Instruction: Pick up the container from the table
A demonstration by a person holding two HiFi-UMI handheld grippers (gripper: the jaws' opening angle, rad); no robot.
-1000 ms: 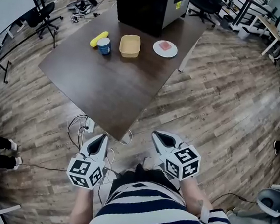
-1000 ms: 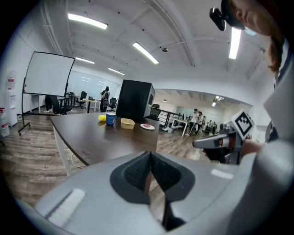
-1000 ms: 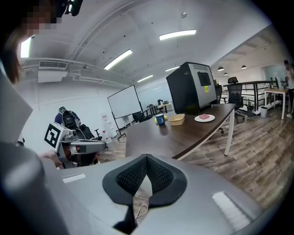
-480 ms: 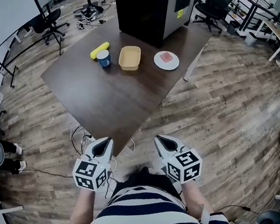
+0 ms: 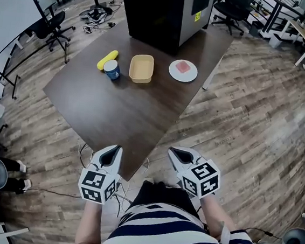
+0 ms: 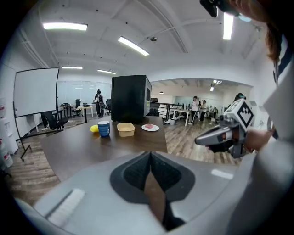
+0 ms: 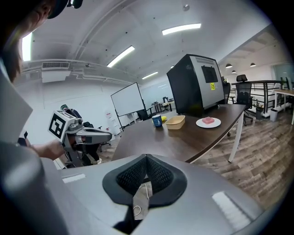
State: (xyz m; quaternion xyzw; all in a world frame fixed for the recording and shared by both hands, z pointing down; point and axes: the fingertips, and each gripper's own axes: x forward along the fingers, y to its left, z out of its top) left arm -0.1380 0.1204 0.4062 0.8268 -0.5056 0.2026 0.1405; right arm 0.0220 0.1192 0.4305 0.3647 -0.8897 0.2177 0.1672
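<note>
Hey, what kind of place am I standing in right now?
Most likely an open-plan office or lab workspace. There is a whiteboard on a stand, a rolling office chair, a white desk further back, and long ceiling strip lights overhead.

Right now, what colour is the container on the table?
The container is pale yellow; it shows best in the head view.

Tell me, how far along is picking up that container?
Nothing looks done: the tan container sits on the table between a blue cup and a plate. In hand: nothing; left gripper and right gripper are shut, empty, short of the table. Remaining: approach, grasp, lift.
</note>
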